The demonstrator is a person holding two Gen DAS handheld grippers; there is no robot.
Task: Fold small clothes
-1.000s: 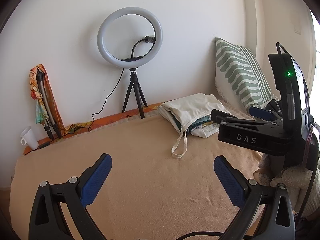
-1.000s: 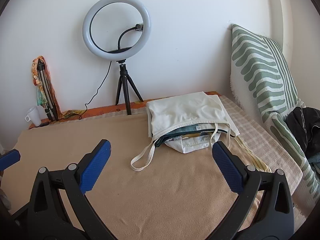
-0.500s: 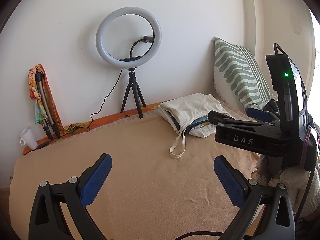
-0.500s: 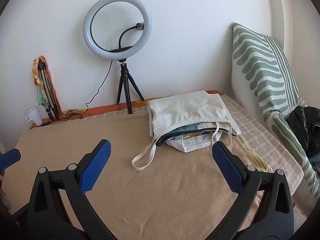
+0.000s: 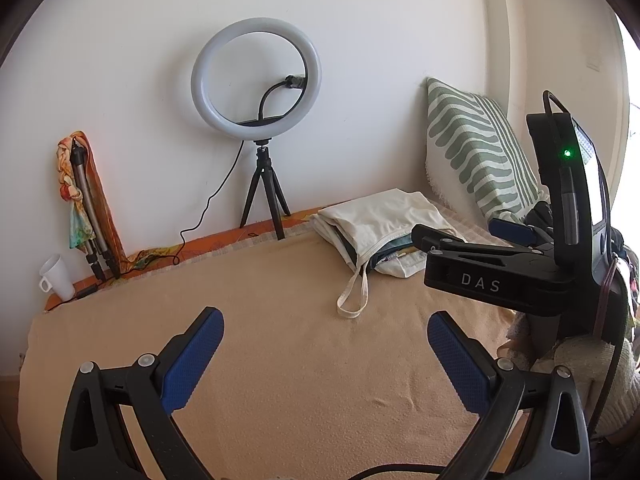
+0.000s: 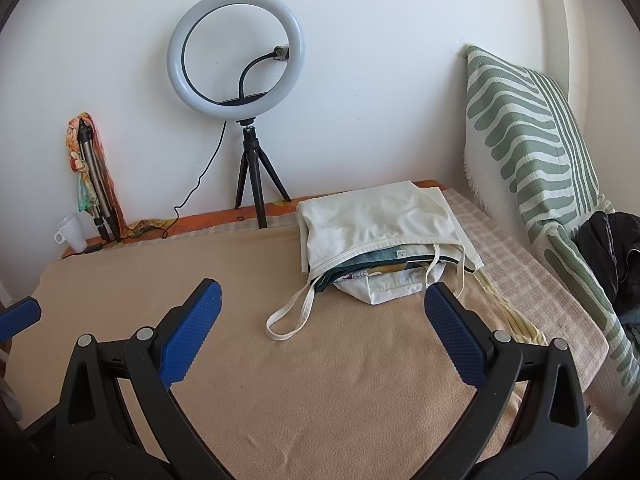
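A cream tote bag (image 6: 376, 224) lies on the tan blanket (image 6: 320, 380) toward the far right, its mouth open toward me with folded small clothes (image 6: 384, 276) sticking out, white and teal. Its strap (image 6: 292, 316) trails onto the blanket. The bag also shows in the left wrist view (image 5: 380, 216). My right gripper (image 6: 320, 336) is open and empty, hovering above the blanket short of the bag. My left gripper (image 5: 326, 354) is open and empty over the blanket's middle, with the right gripper's black body (image 5: 500, 276) to its right.
A ring light on a small tripod (image 6: 248, 160) stands at the wall, its cable trailing left. A white cup (image 6: 72, 232) and a folded tripod with a scarf (image 6: 90, 176) stand at the far left. A green-striped pillow (image 6: 532, 144) and dark clothing (image 6: 612, 248) lie at right.
Both grippers have drifted slightly; the view shifted a little toward the bag. Both stay open and empty.
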